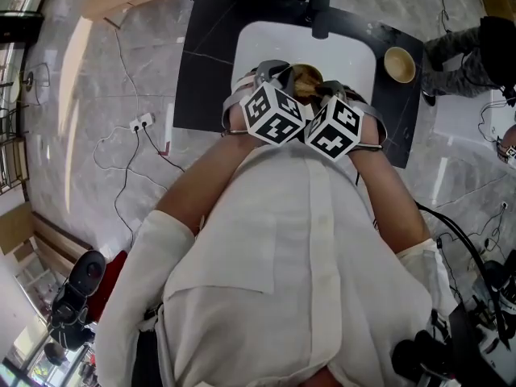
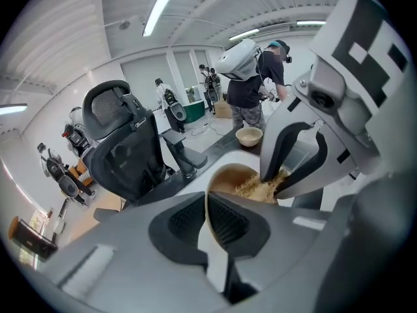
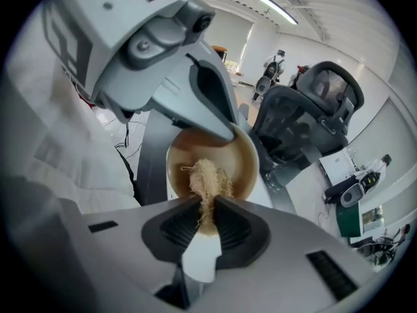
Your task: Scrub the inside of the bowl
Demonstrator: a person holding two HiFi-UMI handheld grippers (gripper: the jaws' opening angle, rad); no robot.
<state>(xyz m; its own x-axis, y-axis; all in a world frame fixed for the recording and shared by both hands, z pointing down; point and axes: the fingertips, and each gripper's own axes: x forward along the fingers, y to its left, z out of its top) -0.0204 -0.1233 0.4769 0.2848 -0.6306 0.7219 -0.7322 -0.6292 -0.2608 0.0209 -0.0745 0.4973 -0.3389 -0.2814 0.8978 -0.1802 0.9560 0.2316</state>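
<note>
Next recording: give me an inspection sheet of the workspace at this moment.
Surface: white panel on dark table.
Job's things: bowl with fibrous scrubber inside.
Clutter: second bowl on the table, apart.
Grippers: left gripper shut on the bowl's rim; right gripper shut on the scrubber.
Cables: cables and power strip on floor.
Surroundings: office chair; people standing behind.
</note>
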